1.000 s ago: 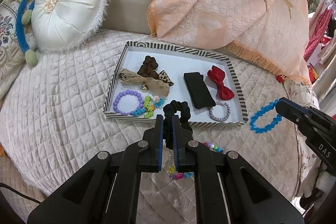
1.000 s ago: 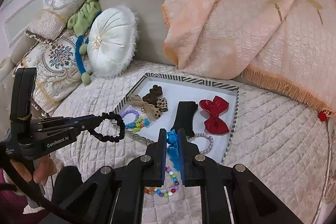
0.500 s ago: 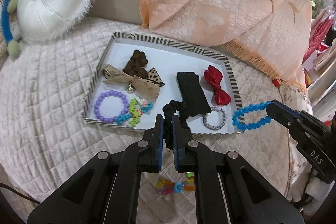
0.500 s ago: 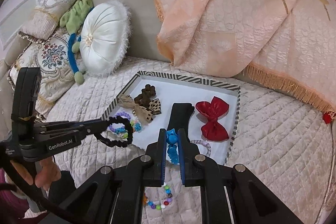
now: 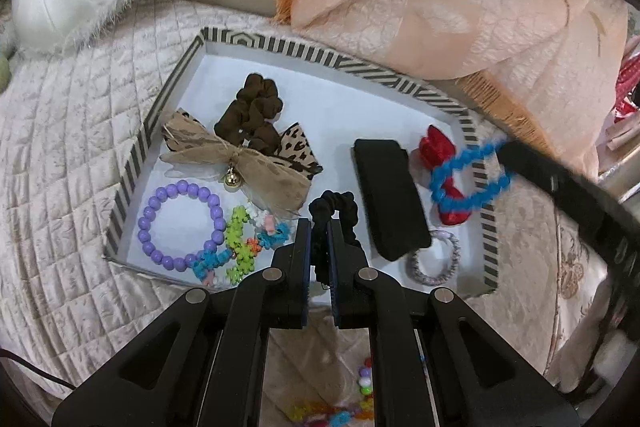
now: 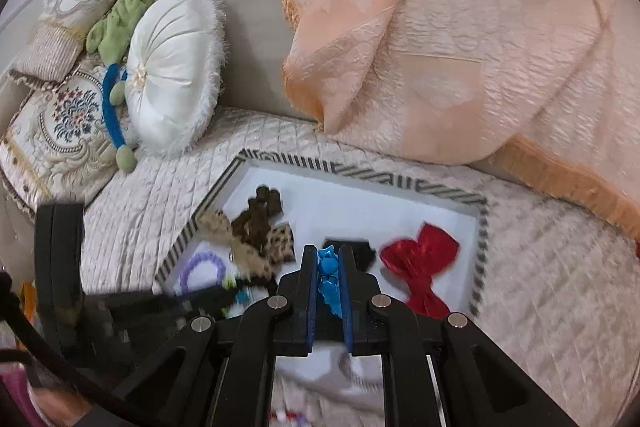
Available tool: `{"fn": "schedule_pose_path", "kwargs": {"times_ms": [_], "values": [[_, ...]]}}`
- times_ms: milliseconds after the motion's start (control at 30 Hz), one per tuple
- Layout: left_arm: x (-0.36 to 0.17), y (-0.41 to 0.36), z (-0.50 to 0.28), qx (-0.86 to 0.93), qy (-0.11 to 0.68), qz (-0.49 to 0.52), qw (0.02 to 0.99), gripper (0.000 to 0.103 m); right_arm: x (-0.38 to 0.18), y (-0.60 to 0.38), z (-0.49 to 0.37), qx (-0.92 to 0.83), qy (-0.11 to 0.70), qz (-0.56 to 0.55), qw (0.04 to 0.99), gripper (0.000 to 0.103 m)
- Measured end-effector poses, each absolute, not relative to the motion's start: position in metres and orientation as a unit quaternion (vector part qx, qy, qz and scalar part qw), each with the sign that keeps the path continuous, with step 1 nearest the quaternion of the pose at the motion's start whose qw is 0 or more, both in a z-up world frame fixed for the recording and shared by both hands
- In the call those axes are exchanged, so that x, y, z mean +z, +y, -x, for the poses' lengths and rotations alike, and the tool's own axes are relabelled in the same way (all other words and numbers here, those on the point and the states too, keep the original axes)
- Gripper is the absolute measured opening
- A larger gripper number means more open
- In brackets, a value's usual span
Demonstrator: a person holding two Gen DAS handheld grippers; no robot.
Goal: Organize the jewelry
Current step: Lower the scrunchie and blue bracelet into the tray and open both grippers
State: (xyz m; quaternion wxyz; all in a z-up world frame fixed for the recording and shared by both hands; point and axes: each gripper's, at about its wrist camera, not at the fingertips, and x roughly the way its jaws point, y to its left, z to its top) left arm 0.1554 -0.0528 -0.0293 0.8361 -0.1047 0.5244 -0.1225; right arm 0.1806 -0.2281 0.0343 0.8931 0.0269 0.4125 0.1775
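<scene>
The tray [image 5: 172, 99] lies on the quilt [image 5: 72, 155]. In it, scrunchie [image 5: 250, 111] far left, bracelet [image 5: 180, 225] near left, bow [image 6: 420, 267] right.

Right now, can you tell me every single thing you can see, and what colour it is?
Tray: one, striped rim, on quilt.
Quilt: one, cream.
Scrunchie: one, brown, in tray.
Bows: leopard, red, in tray.
Bead bracelet: one, purple, in tray.
Black pad: one, in tray.
Bright bead strand: one, on quilt.
Round cushion: one, white.
Blanket: one, peach.
Left gripper: shut on black scrunchie.
Right gripper: shut on blue bracelet.
</scene>
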Motion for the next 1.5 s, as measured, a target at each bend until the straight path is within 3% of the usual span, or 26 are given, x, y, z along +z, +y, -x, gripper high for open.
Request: {"fn": "schedule_pose_path", "kwargs": {"times_ms": [433,833,900,967,1067,1167,1500], "values": [[-0.06,-0.044,-0.161,-0.109,0.533,0.09,0.834,0.007,-0.014,-0.198,-0.277,0.147,0.451,-0.023,0.88,0.009],[-0.076,-0.061,-0.171,-0.104,0.534,0.073,0.836,0.007,-0.049,-0.249,-0.289,0.062,0.468,-0.021,0.881,0.01],[-0.076,-0.063,-0.171,-0.099,0.532,0.068,0.838,0.008,-0.049,-0.252,-0.288,0.066,0.467,-0.033,0.881,0.014],[-0.076,-0.064,-0.171,-0.095,0.53,0.062,0.84,0.019,-0.047,-0.256,-0.282,0.073,0.464,-0.05,0.882,0.028],[-0.074,-0.063,-0.169,-0.095,0.525,0.062,0.844,0.043,-0.04,-0.255,-0.27,0.087,0.458,-0.059,0.883,0.03],[-0.07,-0.062,-0.163,-0.089,0.52,0.056,0.848,0.048,-0.033,-0.253,-0.257,0.099,0.452,-0.064,0.884,0.03],[-0.047,-0.048,-0.143,-0.07,0.504,0.049,0.859,0.048,-0.011,-0.244,-0.21,0.119,0.428,-0.056,0.894,0.03]]}}
